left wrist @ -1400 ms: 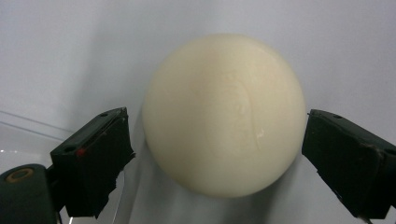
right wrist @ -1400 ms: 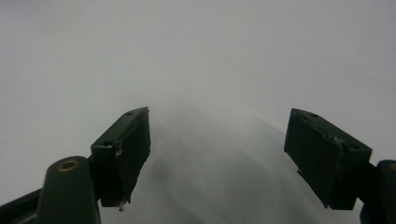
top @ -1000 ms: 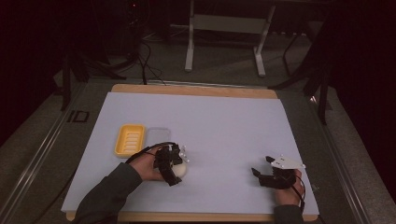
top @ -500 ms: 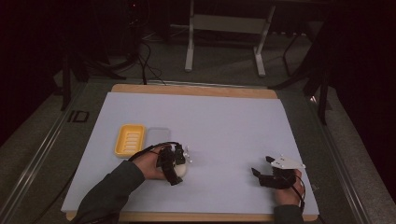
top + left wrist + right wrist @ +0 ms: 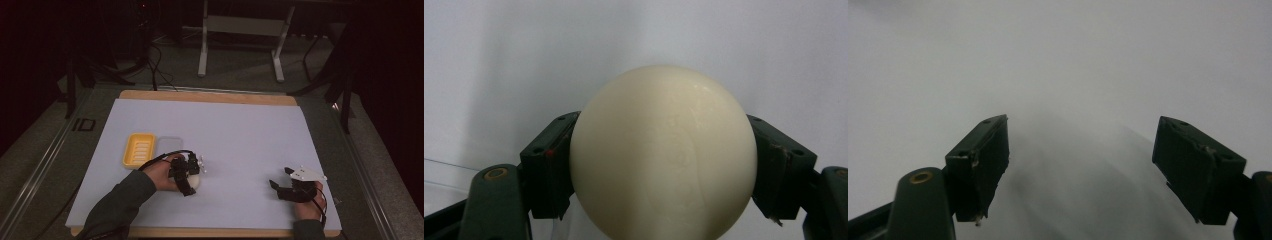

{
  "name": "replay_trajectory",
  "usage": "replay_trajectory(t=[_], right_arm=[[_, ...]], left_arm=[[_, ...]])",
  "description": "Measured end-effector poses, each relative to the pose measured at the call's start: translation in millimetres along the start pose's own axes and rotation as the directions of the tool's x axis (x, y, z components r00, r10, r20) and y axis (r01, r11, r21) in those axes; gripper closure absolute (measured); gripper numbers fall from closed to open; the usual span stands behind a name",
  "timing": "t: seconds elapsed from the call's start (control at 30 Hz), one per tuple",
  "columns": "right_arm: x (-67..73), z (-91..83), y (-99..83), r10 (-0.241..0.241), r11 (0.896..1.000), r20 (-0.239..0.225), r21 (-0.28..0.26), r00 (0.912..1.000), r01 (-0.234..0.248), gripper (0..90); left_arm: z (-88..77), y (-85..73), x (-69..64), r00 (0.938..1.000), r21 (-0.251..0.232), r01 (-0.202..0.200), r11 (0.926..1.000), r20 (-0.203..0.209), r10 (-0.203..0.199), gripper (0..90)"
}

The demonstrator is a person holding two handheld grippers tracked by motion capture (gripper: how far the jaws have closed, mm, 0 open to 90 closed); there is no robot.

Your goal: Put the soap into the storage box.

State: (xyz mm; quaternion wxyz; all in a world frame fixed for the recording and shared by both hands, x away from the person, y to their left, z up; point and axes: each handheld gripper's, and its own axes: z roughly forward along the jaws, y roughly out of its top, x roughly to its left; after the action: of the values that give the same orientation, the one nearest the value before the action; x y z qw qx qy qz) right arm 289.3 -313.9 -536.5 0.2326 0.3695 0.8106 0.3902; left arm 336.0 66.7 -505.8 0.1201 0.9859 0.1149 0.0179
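Note:
A cream ball (image 5: pixel 663 150) rests on the white sheet (image 5: pixel 240 130) near its front left. My left gripper (image 5: pixel 663 122) has just been closing its jaws, and both black pads (image 5: pixel 549 165) now press on the ball's sides. In the high view the left gripper (image 5: pixel 190 176) lies low over the ball (image 5: pixel 195 182), with the hand behind it. My right gripper (image 5: pixel 277 186) sits at the front right of the sheet. Its jaws (image 5: pixel 1083 125) stand wide apart with only bare sheet between them.
A yellow ribbed tray (image 5: pixel 139 149) and a clear lid (image 5: pixel 169 145) beside it lie just behind the left hand. The sheet covers a wooden board (image 5: pixel 205 95). Dark floor, cables and a metal stand (image 5: pixel 240 30) lie beyond the table.
The left hand has shifted only slightly over the cream ball. The right hand and gripper have stayed where they were.

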Motion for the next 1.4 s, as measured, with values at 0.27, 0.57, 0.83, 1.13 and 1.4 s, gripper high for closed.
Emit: replay_trajectory(t=[0.27, 0.57, 0.83, 1.13, 1.4], right_arm=[[0.1, 0.0, 0.0, 0.0, 1.0, 0.0, 0.0, 1.0, 0.0, 22.5], [0.0, -0.1, 0.0, 0.0, 1.0, -0.001, -0.001, 1.0, 0.0, 22.5], [0.1, 0.0, 0.0, -0.002, 1.0, 0.0, 0.0, 1.0, 0.002, 22.5], [0.1, 0.0, 0.0, -0.001, 1.0, 0.0, -0.001, 1.0, 0.001, 22.5], [0.1, 0.0, 0.0, 0.0, 1.0, 0.0, -0.001, 1.0, 0.0, 22.5]], left_arm=[[-0.1, 4.1, 0.5, 1.0, 0.032, -0.008, 0.9994, 0.004, 0.008, 25.2], [-1.0, 4.5, 3.4, 1.0, 0.053, -0.003, 0.9986, -0.003, 0.004, 25.4], [-2.2, 1.8, 3.8, 0.9999, 0.066, 0.0, 0.9978, -0.014, 0.001, 25.4], [-4.1, -0.5, 5.7, 0.9998, 0.084, 0.007, 0.9965, -0.021, -0.005, 25.4], [-7.9, -2.0, 7.2, 0.9996, 0.083, 0.015, 0.9964, -0.025, -0.013, 25.4]])
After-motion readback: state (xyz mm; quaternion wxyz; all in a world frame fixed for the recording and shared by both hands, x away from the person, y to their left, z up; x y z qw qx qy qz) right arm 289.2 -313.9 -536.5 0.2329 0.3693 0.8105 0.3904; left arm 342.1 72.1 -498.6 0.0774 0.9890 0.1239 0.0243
